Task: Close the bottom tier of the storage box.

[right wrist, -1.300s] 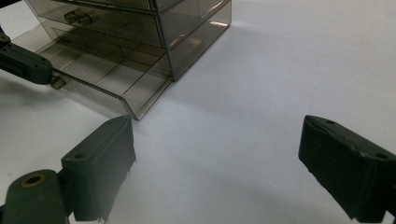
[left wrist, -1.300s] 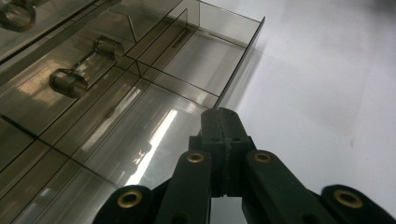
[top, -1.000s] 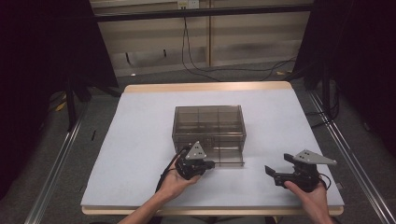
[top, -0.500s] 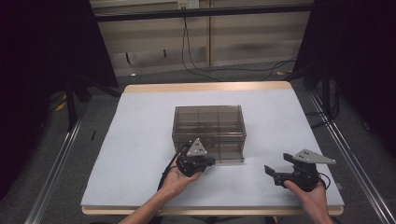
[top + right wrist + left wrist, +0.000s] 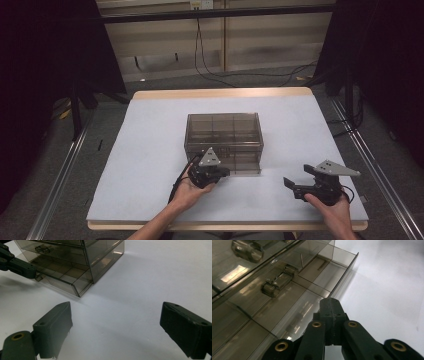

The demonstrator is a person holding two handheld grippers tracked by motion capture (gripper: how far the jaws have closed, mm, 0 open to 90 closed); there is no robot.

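I'm keeping my left gripper, jaws together, at the smoky drawer box's lowest drawer; my right gripper is hovering, jaws apart, near the tabletop's front right corner.

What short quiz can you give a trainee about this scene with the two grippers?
1. True or false: the jaws of the right gripper are shut.
2. Which drawer of the drawer box is pulled out? A: the top one. B: the bottom one. C: none.
3. Which gripper has its tip at the front of the drawer box?

Key
1. False: its jaws stand wide apart over the white table.
2. B: the bottom drawer sticks out.
3. The left gripper, with its jaws shut.
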